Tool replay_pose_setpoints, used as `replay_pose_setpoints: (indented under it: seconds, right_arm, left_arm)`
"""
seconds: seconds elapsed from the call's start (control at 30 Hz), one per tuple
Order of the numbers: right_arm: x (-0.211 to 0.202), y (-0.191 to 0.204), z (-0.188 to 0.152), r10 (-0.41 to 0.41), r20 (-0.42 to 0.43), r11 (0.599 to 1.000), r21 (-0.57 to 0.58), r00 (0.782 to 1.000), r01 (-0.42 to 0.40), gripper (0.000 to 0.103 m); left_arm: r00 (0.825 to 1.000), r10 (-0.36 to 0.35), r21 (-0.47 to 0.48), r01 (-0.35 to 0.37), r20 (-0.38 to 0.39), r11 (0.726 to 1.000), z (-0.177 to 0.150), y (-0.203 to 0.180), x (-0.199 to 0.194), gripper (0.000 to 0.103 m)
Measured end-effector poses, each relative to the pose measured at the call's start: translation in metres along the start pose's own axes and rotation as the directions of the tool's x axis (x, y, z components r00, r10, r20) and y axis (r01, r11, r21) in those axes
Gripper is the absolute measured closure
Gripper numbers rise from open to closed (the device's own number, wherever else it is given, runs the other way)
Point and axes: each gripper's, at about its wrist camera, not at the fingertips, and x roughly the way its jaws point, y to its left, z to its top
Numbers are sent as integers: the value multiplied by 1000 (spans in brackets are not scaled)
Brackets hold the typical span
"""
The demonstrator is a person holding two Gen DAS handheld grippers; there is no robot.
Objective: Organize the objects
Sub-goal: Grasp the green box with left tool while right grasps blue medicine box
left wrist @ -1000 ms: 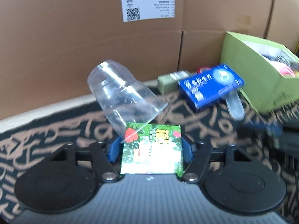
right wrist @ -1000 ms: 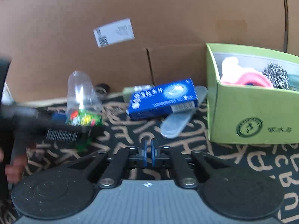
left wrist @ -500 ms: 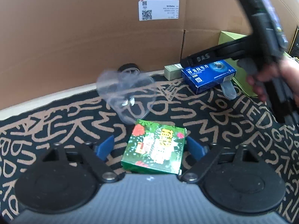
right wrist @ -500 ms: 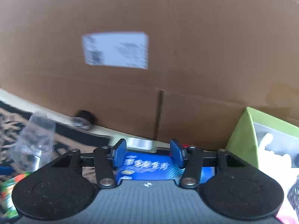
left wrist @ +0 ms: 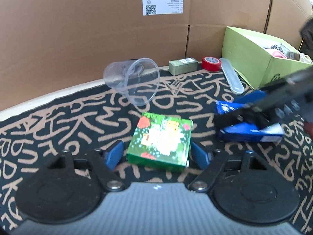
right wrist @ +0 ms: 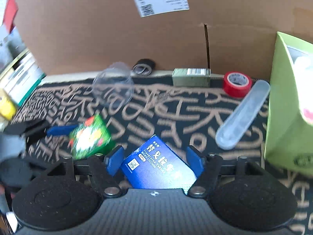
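Since a second ago, the blue box (right wrist: 158,168) has left the back wall and now lies between the right gripper's (right wrist: 154,161) just-opening jaws, ungripped. Left gripper (left wrist: 157,153), jaws apart, straddles the green box (left wrist: 160,144); cup (left wrist: 133,82) lies at 11 o'clock. Next, probably, each closes squarely before lifting.

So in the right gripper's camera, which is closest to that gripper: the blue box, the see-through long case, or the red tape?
1. Blue box, between the open fingers of the right gripper.
2. See-through long case, farther off to the right.
3. Red tape, farthest, near the cardboard wall.
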Motion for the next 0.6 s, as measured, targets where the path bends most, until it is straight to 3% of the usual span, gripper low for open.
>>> replay_pose_setpoints:
  seconds: [0.2,0.33,0.47,0.6]
  right_arm:
    - [-12,8,-27,16,42,997,-74,999,-13,20]
    - [-22,9,-46,32,55,994,-110,998,-26,16]
    - [-29,19,-64,-15,87,984,-174,996,30,16]
    - [-24,32,-72,-80,146,964,-240,986,114,19]
  left_arm:
    - [999,20,-3,-20,30,1000,3,-2,-3,14]
    - [999,30,7,-30,26,1000,10,0,5,13]
    - [1000,5,16,-5,-2,1000,12,-4,14,29]
    - [999,31,43,-31,9,999,12,-14,15,28]
